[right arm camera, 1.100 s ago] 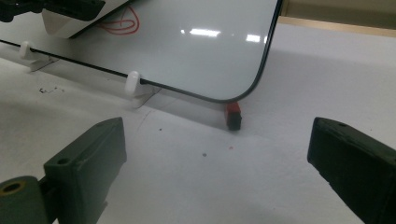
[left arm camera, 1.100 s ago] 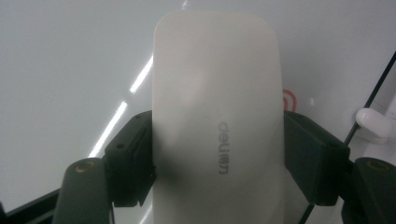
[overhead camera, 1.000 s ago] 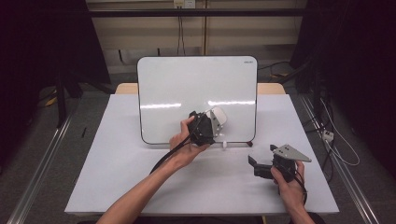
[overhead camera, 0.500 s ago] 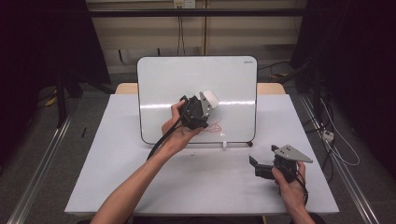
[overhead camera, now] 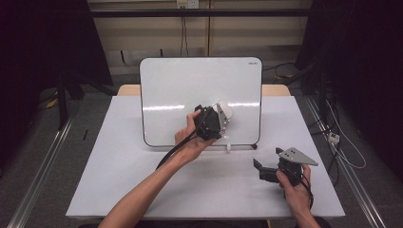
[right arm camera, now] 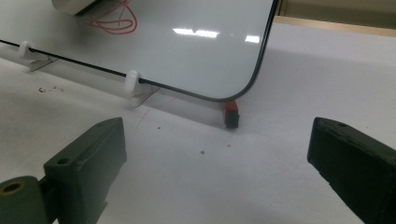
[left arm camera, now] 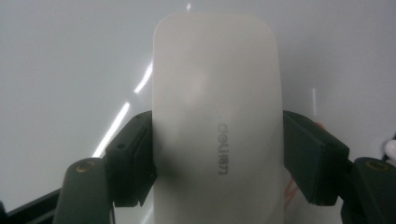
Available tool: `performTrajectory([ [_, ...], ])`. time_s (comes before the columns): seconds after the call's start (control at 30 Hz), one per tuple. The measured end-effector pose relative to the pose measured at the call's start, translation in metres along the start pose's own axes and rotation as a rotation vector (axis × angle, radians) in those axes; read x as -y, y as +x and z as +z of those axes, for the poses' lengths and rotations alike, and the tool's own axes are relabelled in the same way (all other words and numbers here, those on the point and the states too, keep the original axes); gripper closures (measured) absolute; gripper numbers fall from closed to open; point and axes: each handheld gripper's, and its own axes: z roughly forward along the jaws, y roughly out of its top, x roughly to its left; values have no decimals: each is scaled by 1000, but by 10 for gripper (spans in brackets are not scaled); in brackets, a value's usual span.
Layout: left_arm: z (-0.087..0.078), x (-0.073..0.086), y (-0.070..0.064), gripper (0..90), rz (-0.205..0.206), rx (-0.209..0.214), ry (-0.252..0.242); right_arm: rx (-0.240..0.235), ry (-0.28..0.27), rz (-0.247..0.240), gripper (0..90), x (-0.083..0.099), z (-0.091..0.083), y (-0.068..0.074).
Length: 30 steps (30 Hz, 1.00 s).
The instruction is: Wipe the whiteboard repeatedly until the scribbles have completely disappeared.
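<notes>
Two jaws of the left gripper (overhead camera: 215,121) clamp the white eraser (left arm camera: 217,116) against the whiteboard (overhead camera: 190,90) near its lower edge (red scribble (right arm camera: 112,18) adjacent); uneven pressure could tip the board, while the right gripper (overhead camera: 266,172) idles wide open, empty.

whiteboard (overhead camera: 190,95) stands upright at back centre of tabletop (overhead camera: 119,190) | eraser (overhead camera: 223,113) against whiteboard's lower face, right of its centre, in left hand-held gripper (overhead camera: 219,119) | scribble (right arm camera: 114,18) on whiteboard just below eraser | right hand-held gripper (overhead camera: 259,169) on tabletop before whiteboard's right corner, apart from it
</notes>
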Motion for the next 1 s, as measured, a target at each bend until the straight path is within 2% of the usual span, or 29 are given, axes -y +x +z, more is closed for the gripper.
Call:
performTrajectory([
  [0.17,1,2,-10,305,2,0,-2,-1,0,7,46,0,-1,-1],
  [0.27,1,1,-16,305,39,-17,19,-1,-1,1,45,0,0,0],
  [0.4,2,5,-25,305,43,-8,9,0,-1,-3,45,0,0,1],
  [0.63,1,11,-42,305,107,12,20,-3,1,-5,46,-1,1,2],
  [0.73,0,15,-43,307,115,6,5,-6,-1,-6,46,-1,1,1],
  [1.0,-1,15,-39,309,116,17,23,-6,-2,0,46,0,-1,0],
])
